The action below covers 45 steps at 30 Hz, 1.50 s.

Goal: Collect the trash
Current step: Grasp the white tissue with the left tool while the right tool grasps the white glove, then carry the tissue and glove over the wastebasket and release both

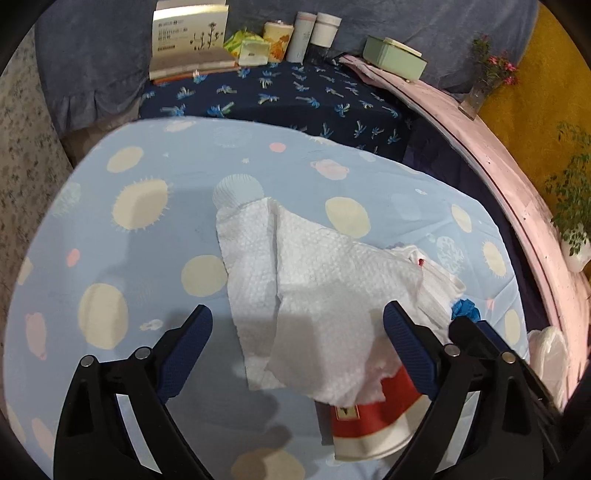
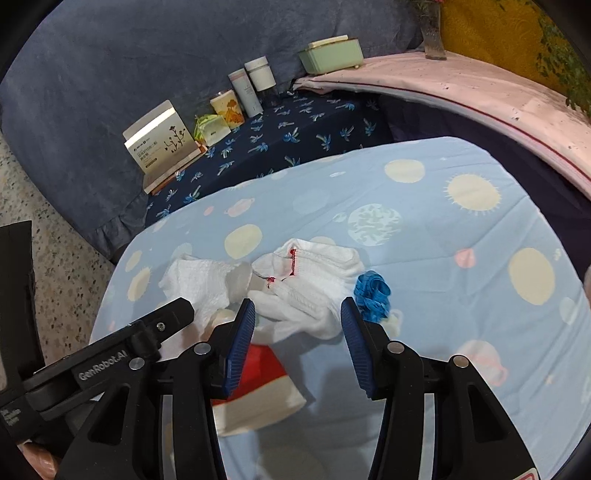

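Observation:
A crumpled white paper towel [image 1: 306,284] lies on the light blue spotted cloth [image 1: 110,258]. It partly covers a red and white paper cup [image 1: 373,417] lying on its side. My left gripper [image 1: 297,325] is open, its fingers either side of the towel's near end. A white knit glove with red stitching [image 2: 310,280] lies beside the towel [image 2: 195,280]. A small blue crumpled scrap [image 2: 373,295] lies right of the glove. My right gripper [image 2: 297,317] is open just above the glove's fingers, with the cup [image 2: 262,384] below it. The left gripper's body [image 2: 129,354] shows at lower left.
A dark blue palm-print surface [image 1: 295,96] behind holds a book-like box [image 1: 188,40], a green packet [image 1: 243,44], jars and bottles [image 1: 314,33]. A pale green box [image 1: 393,57] and a vase [image 1: 480,85] sit on a pink ledge [image 1: 498,166]. A white bag [image 1: 550,354] lies at the right.

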Each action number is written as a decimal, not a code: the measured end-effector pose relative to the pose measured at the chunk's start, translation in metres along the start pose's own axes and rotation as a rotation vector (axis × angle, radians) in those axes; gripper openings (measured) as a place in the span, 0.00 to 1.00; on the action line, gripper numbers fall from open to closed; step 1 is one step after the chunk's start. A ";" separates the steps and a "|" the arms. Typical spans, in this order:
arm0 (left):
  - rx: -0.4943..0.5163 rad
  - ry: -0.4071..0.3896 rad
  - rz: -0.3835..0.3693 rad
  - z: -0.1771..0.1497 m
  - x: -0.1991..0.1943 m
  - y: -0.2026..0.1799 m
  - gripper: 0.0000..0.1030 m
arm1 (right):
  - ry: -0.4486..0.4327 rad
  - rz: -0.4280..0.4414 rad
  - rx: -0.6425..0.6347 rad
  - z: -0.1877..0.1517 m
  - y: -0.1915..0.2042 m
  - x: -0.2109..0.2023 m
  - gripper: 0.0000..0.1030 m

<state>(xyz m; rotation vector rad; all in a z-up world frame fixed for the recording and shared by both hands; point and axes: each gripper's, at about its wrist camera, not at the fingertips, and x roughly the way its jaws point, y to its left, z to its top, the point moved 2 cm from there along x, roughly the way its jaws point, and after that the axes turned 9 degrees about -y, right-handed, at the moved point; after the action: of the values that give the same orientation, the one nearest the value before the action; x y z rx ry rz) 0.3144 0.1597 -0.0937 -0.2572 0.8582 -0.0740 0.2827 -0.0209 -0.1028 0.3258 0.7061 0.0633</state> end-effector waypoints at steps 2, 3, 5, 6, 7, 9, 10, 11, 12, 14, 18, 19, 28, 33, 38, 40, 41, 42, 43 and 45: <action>-0.023 0.020 -0.027 -0.001 0.008 0.004 0.77 | 0.016 -0.001 -0.004 -0.002 0.000 0.011 0.44; -0.029 0.026 -0.035 -0.002 0.010 0.005 0.75 | 0.024 -0.002 -0.005 -0.004 -0.001 0.016 0.43; -0.047 0.034 -0.054 -0.003 0.014 0.007 0.73 | 0.041 -0.010 -0.008 -0.009 -0.002 0.024 0.38; -0.057 0.038 -0.067 -0.003 0.015 0.007 0.68 | 0.055 -0.014 -0.010 -0.012 -0.003 0.028 0.32; -0.063 0.042 -0.083 -0.004 0.016 0.007 0.63 | 0.055 -0.016 -0.012 -0.015 -0.005 0.030 0.29; -0.068 0.044 -0.111 -0.005 0.015 0.006 0.55 | 0.044 -0.021 -0.022 -0.017 -0.006 0.028 0.24; -0.074 0.051 -0.138 -0.006 0.014 0.005 0.47 | 0.045 -0.026 -0.025 -0.018 -0.006 0.027 0.21; -0.081 0.058 -0.165 -0.007 0.013 0.003 0.44 | 0.048 -0.026 -0.023 -0.018 -0.007 0.026 0.19; -0.086 0.065 -0.184 -0.007 0.012 0.000 0.36 | 0.051 -0.024 -0.018 -0.019 -0.008 0.025 0.17; -0.080 0.067 -0.209 -0.010 0.008 -0.005 0.25 | 0.057 -0.019 -0.005 -0.021 -0.011 0.021 0.14; -0.030 0.080 -0.231 -0.019 -0.002 -0.020 0.05 | 0.069 -0.009 -0.001 -0.031 -0.013 0.008 0.11; -0.022 0.089 -0.240 -0.023 -0.004 -0.023 0.04 | 0.069 -0.010 -0.003 -0.034 -0.013 0.003 0.10; 0.031 0.059 -0.248 -0.042 -0.047 -0.045 0.03 | 0.004 -0.004 0.017 -0.034 -0.019 -0.055 0.10; 0.071 0.019 -0.265 -0.040 -0.077 -0.068 0.03 | -0.060 -0.005 0.025 -0.022 -0.025 -0.092 0.10; 0.111 -0.020 -0.287 -0.040 -0.105 -0.094 0.03 | -0.123 -0.008 0.033 -0.010 -0.034 -0.129 0.10; 0.127 -0.032 -0.298 -0.040 -0.115 -0.104 0.03 | -0.147 -0.014 0.041 -0.006 -0.041 -0.142 0.10; 0.137 -0.039 -0.303 -0.040 -0.120 -0.111 0.03 | -0.157 -0.017 0.046 -0.006 -0.044 -0.149 0.10; 0.147 -0.044 -0.308 -0.041 -0.124 -0.117 0.03 | -0.165 -0.020 0.050 -0.005 -0.048 -0.154 0.10; 0.154 -0.047 -0.313 -0.042 -0.128 -0.121 0.03 | -0.174 -0.024 0.054 -0.004 -0.051 -0.160 0.10; 0.174 -0.053 -0.322 -0.044 -0.134 -0.135 0.03 | -0.192 -0.035 0.063 -0.002 -0.061 -0.172 0.10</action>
<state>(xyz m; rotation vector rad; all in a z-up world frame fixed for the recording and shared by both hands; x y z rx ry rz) 0.1988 0.0435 0.0114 -0.2304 0.7465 -0.4383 0.1475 -0.1063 -0.0159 0.3743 0.5238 -0.0231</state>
